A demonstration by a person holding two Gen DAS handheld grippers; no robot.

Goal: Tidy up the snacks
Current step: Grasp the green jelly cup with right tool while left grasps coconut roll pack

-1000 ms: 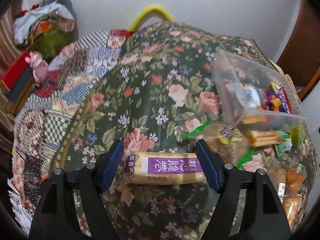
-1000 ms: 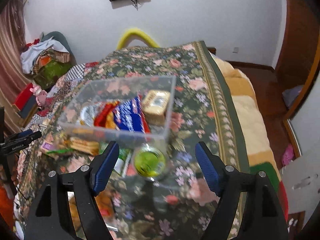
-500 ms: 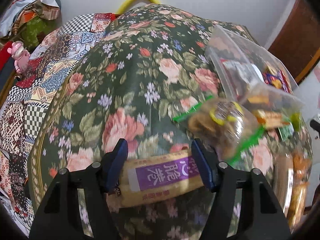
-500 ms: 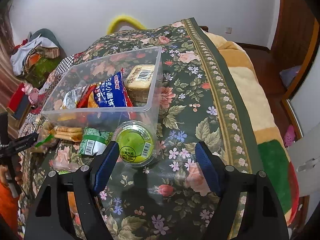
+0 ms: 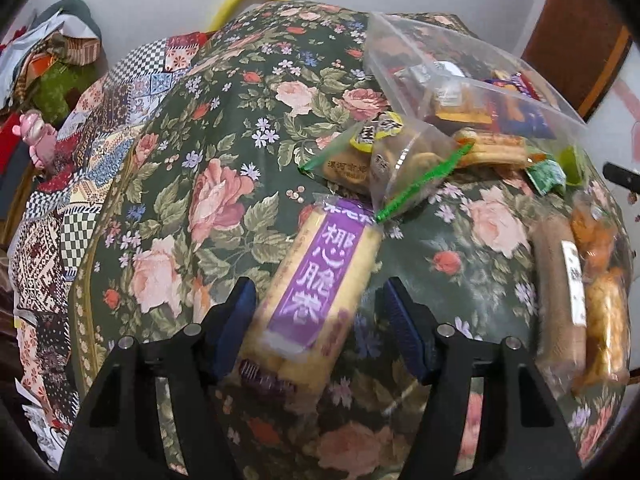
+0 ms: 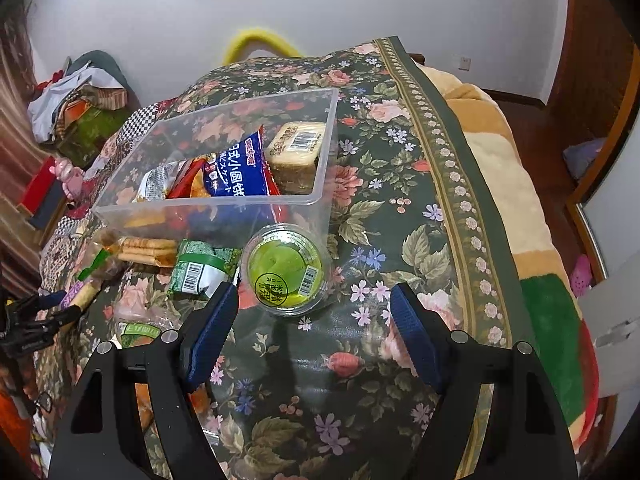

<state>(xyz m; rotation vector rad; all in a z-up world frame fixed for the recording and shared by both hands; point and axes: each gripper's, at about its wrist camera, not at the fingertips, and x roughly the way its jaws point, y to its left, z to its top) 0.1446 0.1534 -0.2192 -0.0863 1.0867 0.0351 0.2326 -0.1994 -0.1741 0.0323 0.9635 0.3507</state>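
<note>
Snacks beside clear bin (image 6: 224, 200).
Left gripper (image 5: 320, 312) open, straddling purple-labelled wafer pack (image 5: 316, 288); right gripper (image 6: 314, 320) open, just short of green jelly cup (image 6: 286, 270).

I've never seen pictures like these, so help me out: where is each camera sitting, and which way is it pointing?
Left wrist: rides the left gripper, looking along its open fingers at a purple-label pack between them on the floral cloth.
Right wrist: rides the right gripper, looking along its open fingers at a green cup before the clear bin; the left gripper shows at far left.
Both see the bin, pack and cloth.
</note>
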